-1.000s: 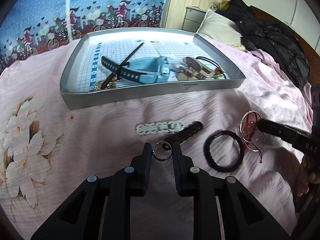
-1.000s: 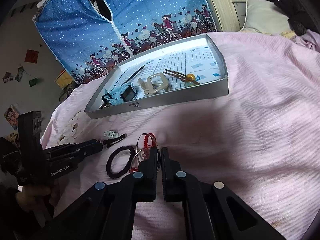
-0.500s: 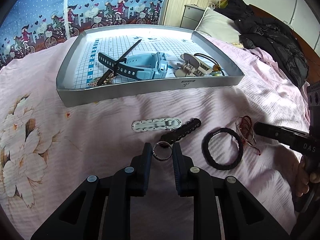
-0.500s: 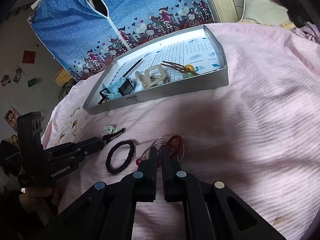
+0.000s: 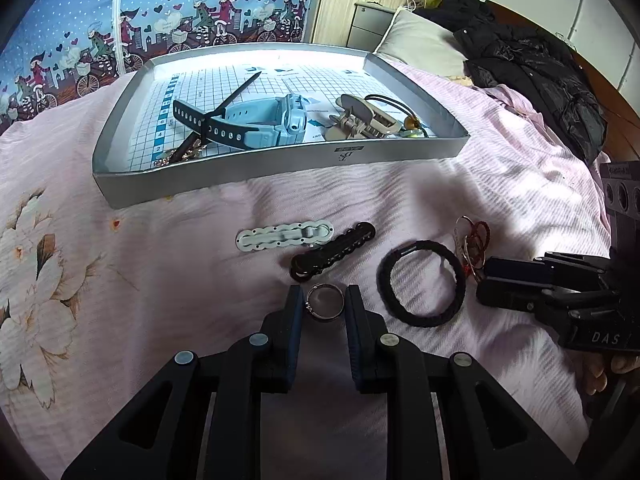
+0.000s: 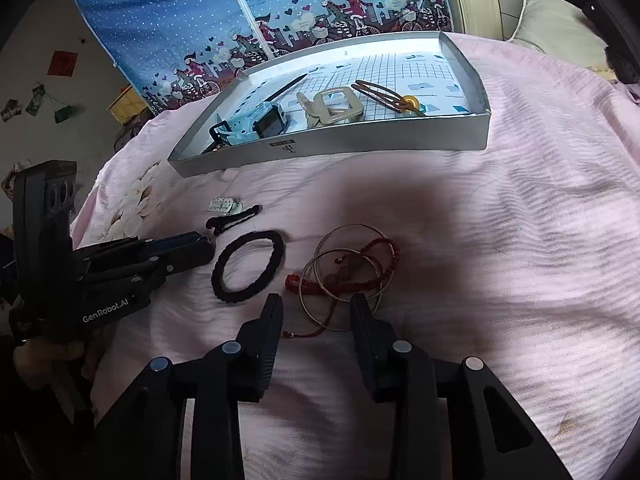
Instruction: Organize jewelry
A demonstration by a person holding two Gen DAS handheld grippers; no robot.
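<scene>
In the left wrist view my left gripper (image 5: 325,307) is shut on a small silver ring (image 5: 325,302), just above the pink bedspread. My right gripper (image 6: 316,306) stands open over two silver bangles tangled with a red cord bracelet (image 6: 344,272), which lie on the bed. A black hair tie (image 6: 248,266) lies between the two grippers. Beyond it are a black clip (image 5: 332,252) and a white clip (image 5: 284,236). The silver tray (image 5: 280,168) further back holds a light blue watch (image 5: 272,124), a beige claw clip (image 5: 360,120) and a hairpin (image 6: 384,94).
A black jacket (image 5: 540,80) and a pillow (image 5: 420,40) lie at the far right of the bed. A blue fabric wardrobe (image 6: 280,12) stands behind the tray. A hand (image 6: 48,360) holds the left gripper's handle.
My right gripper lowered the bangles and red bracelet onto the bed and opened, letting them go. The left gripper kept the ring and shifted slightly right.
</scene>
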